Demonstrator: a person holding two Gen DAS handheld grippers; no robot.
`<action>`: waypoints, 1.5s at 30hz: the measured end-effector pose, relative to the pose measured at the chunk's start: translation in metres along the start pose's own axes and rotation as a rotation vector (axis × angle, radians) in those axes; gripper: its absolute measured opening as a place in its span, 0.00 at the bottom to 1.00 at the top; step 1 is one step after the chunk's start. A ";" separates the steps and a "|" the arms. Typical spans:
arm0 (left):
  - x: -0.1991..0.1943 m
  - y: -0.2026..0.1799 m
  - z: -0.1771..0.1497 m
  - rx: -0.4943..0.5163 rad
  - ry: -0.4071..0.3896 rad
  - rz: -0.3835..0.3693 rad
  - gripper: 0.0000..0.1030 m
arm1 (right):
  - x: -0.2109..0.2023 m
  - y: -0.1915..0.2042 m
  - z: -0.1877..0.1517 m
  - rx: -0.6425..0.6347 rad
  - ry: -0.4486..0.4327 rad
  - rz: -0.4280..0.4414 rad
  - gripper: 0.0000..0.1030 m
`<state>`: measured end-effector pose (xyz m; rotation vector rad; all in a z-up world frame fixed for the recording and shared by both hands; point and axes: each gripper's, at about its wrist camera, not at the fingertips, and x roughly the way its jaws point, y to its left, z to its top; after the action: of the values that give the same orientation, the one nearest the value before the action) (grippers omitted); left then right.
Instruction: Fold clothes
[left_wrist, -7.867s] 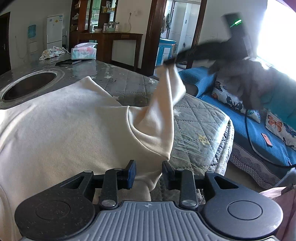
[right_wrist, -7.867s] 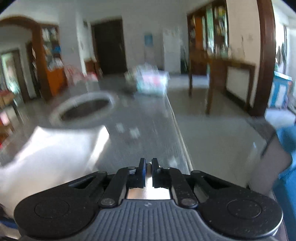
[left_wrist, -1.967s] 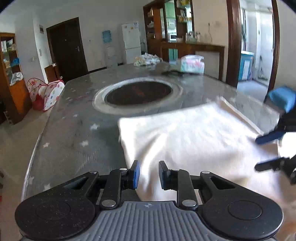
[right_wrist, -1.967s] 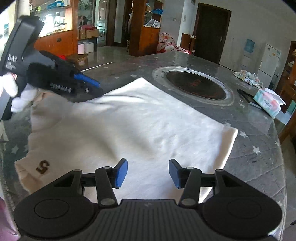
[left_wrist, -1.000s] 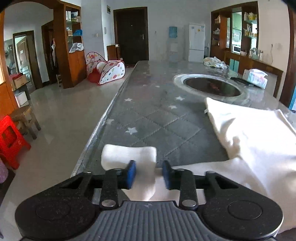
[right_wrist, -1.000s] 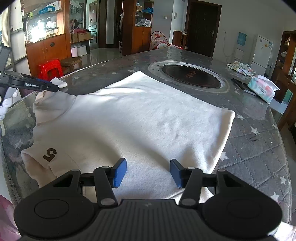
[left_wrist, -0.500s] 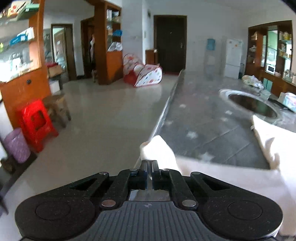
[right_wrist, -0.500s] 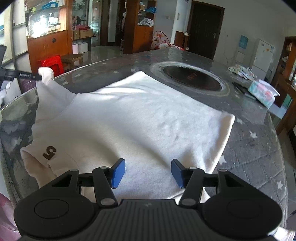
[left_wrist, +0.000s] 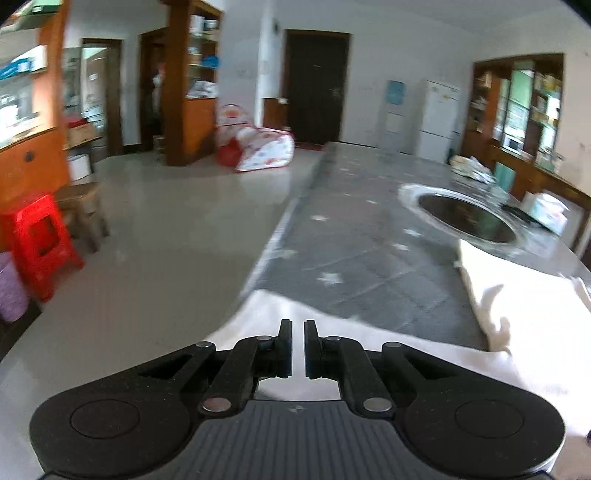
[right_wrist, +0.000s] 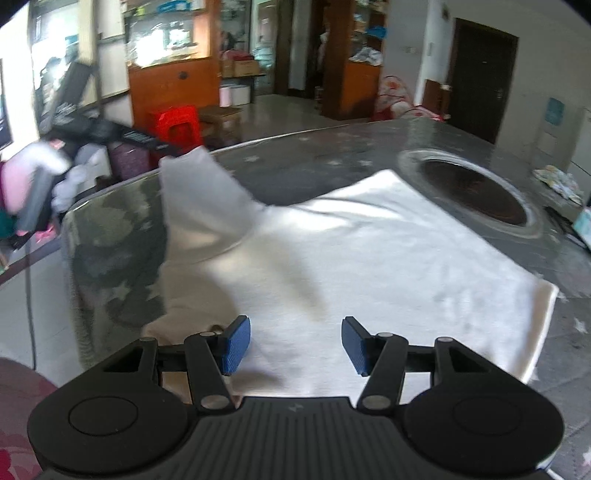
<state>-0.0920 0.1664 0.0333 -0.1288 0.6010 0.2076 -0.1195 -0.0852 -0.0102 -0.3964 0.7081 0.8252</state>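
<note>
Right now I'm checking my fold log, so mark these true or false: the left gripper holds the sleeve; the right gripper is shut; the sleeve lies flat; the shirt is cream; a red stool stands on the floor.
1. The left gripper holds the sleeve: true.
2. The right gripper is shut: false, it is open above the shirt.
3. The sleeve lies flat: false, it is lifted off the table.
4. The shirt is cream: true.
5. A red stool stands on the floor: true.
</note>
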 end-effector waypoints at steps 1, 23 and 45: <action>0.004 -0.005 0.000 0.016 0.004 -0.007 0.08 | 0.001 0.005 -0.001 -0.015 0.007 0.009 0.54; -0.003 -0.030 0.001 0.115 -0.002 -0.038 0.14 | -0.044 0.019 -0.025 -0.037 -0.001 0.068 0.48; -0.047 -0.194 -0.078 0.581 0.020 -0.596 0.14 | -0.088 0.010 -0.057 0.103 -0.006 0.045 0.47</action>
<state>-0.1275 -0.0436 0.0075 0.2536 0.5974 -0.5458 -0.1922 -0.1585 0.0114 -0.2860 0.7526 0.8286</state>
